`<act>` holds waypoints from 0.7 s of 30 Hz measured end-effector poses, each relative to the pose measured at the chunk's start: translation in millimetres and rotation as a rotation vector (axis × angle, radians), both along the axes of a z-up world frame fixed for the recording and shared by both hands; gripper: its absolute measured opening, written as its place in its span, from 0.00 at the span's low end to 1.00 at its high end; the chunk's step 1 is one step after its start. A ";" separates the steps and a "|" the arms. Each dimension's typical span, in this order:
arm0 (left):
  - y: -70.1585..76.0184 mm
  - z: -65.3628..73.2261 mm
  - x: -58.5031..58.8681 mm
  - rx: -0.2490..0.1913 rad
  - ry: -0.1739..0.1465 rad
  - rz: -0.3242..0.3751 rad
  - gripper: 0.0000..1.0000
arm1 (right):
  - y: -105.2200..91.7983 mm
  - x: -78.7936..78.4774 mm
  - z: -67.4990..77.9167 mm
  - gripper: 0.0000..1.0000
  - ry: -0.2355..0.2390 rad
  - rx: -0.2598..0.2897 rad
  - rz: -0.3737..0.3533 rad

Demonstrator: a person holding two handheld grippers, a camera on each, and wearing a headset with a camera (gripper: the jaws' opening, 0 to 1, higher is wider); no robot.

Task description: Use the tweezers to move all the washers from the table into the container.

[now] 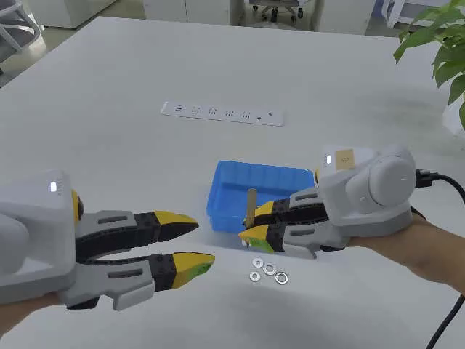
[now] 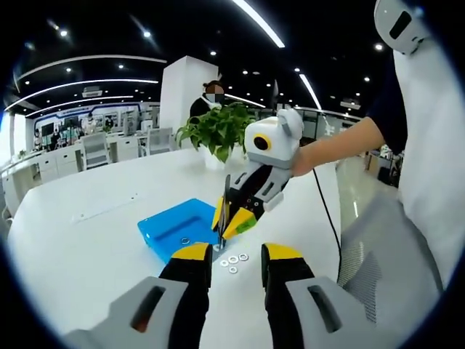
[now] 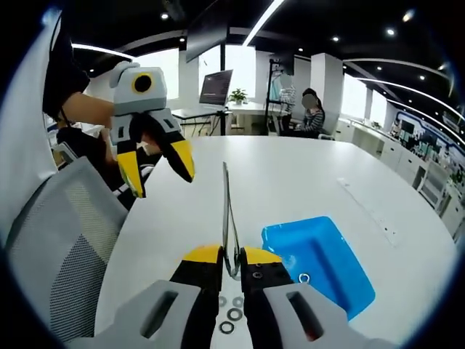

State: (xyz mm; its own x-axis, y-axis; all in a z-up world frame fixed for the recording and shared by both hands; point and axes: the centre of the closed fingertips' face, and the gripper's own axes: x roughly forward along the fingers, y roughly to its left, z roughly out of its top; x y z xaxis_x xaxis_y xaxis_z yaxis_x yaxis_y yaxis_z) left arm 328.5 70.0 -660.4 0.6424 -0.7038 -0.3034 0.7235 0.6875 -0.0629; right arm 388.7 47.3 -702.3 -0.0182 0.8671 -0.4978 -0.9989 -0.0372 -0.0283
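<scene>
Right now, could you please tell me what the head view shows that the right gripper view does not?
The head view gives the right gripper from outside, with its black cable, and plant leaves at the far right. The right gripper view gives one washer already lying inside the blue container, plus a mesh chair back. Both share the tweezers clamped in the right gripper, the open left gripper, and the loose washers on the table beside the container.

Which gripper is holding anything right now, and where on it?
Right hand-held gripper pinches the tweezers near their lower end; left hand-held gripper holds nothing.
</scene>
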 end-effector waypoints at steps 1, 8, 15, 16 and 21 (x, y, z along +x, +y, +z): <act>1.3 1.4 -2.0 -0.004 -0.002 0.005 0.30 | 0.0 0.9 3.2 0.10 0.001 0.004 -0.005; 11.5 7.8 -14.6 -0.043 -0.001 0.046 0.29 | 0.5 7.1 21.9 0.10 -0.022 0.014 -0.021; 14.7 4.3 -25.3 -0.055 0.003 0.065 0.42 | 0.2 27.8 33.9 0.10 -0.054 0.024 -0.048; 15.3 3.0 -26.4 -0.051 0.006 0.065 0.45 | 0.0 31.1 35.2 0.10 -0.059 0.024 -0.053; 18.5 -0.5 -27.6 -0.043 0.016 0.070 0.53 | 0.7 50.9 40.4 0.10 -0.072 0.034 -0.087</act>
